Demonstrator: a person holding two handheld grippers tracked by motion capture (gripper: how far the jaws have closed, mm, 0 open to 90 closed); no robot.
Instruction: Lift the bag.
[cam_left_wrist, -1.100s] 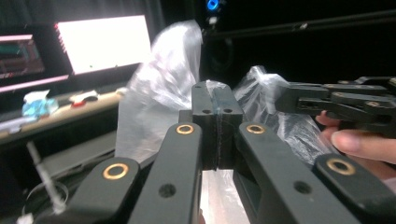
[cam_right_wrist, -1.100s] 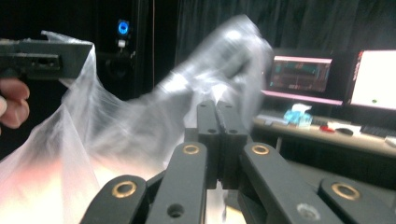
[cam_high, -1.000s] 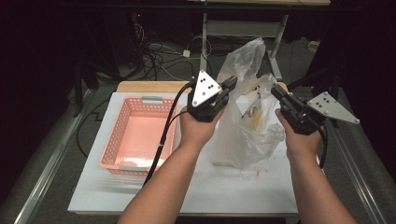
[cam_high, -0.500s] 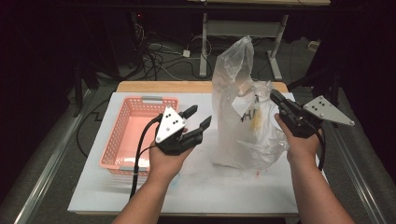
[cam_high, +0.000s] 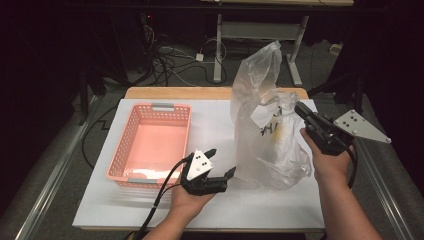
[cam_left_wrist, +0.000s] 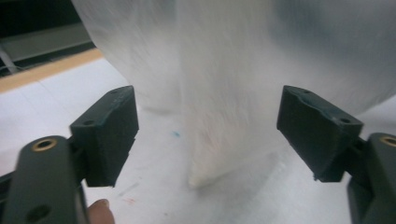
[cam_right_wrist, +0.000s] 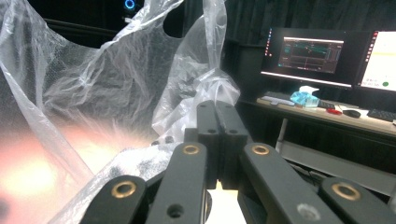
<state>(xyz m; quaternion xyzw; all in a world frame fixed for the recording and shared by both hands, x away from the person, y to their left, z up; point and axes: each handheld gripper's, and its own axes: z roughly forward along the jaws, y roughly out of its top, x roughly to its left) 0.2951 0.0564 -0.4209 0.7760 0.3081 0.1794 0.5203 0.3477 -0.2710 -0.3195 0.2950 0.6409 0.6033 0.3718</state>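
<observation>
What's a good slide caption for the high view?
Right gripper pinches the plastic bag upright; open left gripper beside the pink basket.

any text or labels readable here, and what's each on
"H": one dark letter seen through the clear plastic bag, on something white inside; the rest is hidden by folds.
Monitor screens in the right gripper view: text too small to read.
Pink basket: no text.

Dark print showing through clear plastic bag (cam_high: 265, 135) in high view: one letter reads as "H", rest lost in folds and glare.

Monitors (cam_right_wrist: 310, 56) behind bag in right gripper view: graphs and text lines lit, too small to read.

No legible labels, brands or numbers elsewhere.
</observation>
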